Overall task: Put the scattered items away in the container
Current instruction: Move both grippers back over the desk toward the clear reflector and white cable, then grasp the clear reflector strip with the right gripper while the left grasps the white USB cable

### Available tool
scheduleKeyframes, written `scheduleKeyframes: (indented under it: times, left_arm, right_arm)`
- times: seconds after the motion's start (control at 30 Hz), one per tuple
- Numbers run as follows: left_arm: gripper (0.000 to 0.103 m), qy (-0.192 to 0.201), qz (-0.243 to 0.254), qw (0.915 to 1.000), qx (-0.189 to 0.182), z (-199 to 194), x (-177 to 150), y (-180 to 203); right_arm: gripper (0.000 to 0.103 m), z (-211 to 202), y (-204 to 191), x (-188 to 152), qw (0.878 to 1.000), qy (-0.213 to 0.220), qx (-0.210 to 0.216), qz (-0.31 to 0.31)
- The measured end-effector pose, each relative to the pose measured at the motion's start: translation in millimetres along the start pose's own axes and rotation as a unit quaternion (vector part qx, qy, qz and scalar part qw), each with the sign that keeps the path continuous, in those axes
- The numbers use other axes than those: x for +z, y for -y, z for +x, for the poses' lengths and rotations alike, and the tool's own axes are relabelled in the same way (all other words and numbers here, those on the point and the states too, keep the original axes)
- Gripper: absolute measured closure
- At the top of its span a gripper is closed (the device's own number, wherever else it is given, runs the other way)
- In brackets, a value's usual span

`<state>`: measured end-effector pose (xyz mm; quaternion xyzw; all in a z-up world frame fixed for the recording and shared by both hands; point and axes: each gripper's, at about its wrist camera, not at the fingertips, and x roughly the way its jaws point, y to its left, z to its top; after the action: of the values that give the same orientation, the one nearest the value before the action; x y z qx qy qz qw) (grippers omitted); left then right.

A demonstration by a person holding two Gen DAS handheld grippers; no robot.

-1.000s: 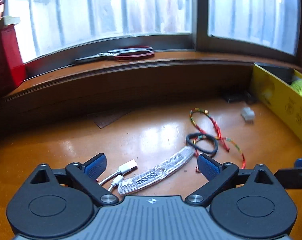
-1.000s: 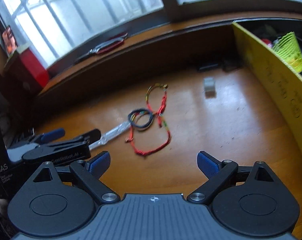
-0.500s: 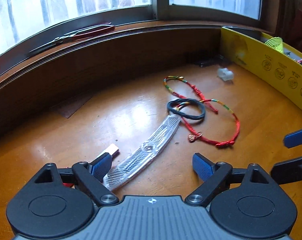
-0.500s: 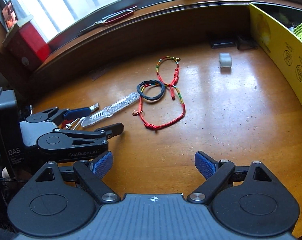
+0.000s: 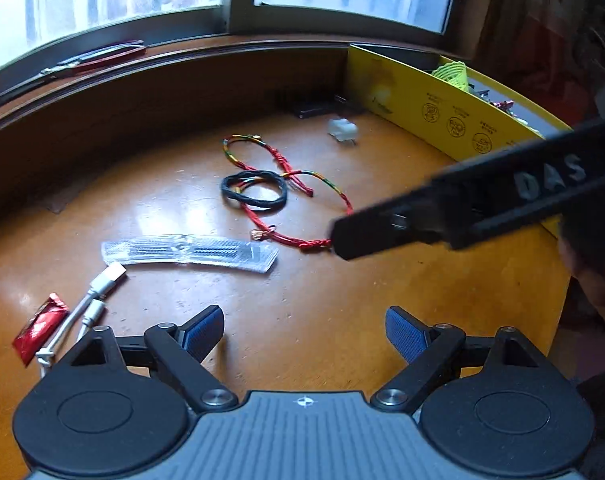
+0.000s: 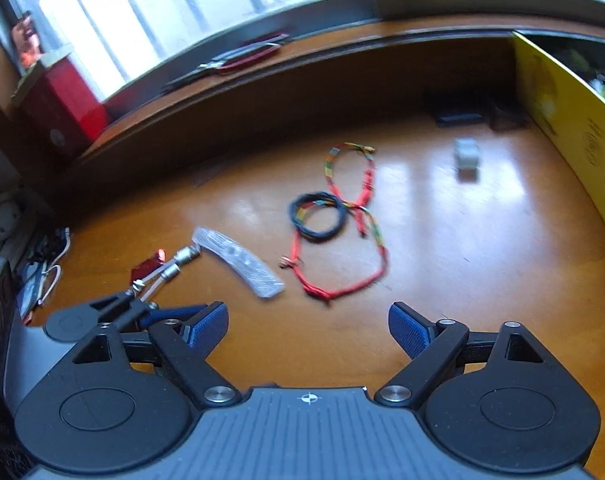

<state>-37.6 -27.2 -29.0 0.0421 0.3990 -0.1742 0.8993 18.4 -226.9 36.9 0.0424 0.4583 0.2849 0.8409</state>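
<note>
On the wooden table lie a clear plastic strip [image 5: 190, 249] [image 6: 238, 261], a white cable adapter [image 5: 98, 288] [image 6: 170, 267], a red wrapper [image 5: 38, 326] [image 6: 146, 268], a black hair band [image 5: 254, 192] [image 6: 317, 216], a red and multicoloured string bracelet [image 5: 286, 168] [image 6: 366, 216] and a small white block [image 5: 342, 130] [image 6: 466, 154]. The yellow container [image 5: 430, 108] [image 6: 574, 128] stands at the right. My left gripper [image 5: 304, 334] is open and empty above the table's near side. My right gripper [image 6: 308, 330] is open and empty, just short of the bracelet.
Red-handled scissors [image 5: 86, 62] [image 6: 238, 60] lie on the window sill. A red box [image 6: 66, 108] stands at the far left. A dark flat object [image 5: 314, 109] [image 6: 458, 117] lies by the back wall. The right gripper's body [image 5: 482, 204] crosses the left wrist view.
My left gripper has pulled back from the clear strip and swung, so the adapter and wrapper show. My right gripper has moved in towards the bracelet and now crosses the left view.
</note>
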Motion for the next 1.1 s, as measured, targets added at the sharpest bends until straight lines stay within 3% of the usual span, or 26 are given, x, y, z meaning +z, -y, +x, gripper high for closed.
scheduleKeyframes:
  times: [0.13, 0.3, 0.4, 0.57, 0.63, 0.9, 0.97, 1.1]
  left_arm:
    - [0.012, 0.015, -0.028, 0.9980, 0.055, -22, -7, -18]
    - [0.015, 0.008, -0.087, 0.9864, 0.139, -36, -16, -64]
    - [0.021, -0.001, -0.132, 0.9767, 0.170, -39, -21, -97]
    - [0.034, -0.012, -0.205, 0.9613, 0.184, -41, -28, -133]
    - [0.038, -0.010, -0.204, 0.9624, 0.179, -42, -28, -134]
    - [0.045, -0.008, -0.108, 0.9855, 0.130, -29, -19, -94]
    - [0.043, -0.012, -0.078, 0.9878, 0.134, -24, -16, -85]
    - [0.046, -0.019, -0.075, 0.9889, 0.127, -22, -12, -86]
  right_arm:
    - [0.037, 18, -27, 11, 0.996, 0.017, 0.036, -0.075]
    - [0.055, 52, -56, 25, 0.982, 0.024, 0.031, -0.186]
    - [0.059, 71, -58, 34, 0.981, 0.010, 0.030, -0.190]
    - [0.062, 91, -62, 32, 0.979, 0.001, 0.012, -0.203]
    - [0.062, 92, -61, 29, 0.981, 0.008, 0.011, -0.192]
    - [0.062, 86, -53, 22, 0.985, 0.018, -0.005, -0.170]
    - [0.062, 85, -50, 22, 0.987, 0.015, -0.003, -0.160]
    - [0.062, 84, -49, 24, 0.988, -0.003, 0.004, -0.153]
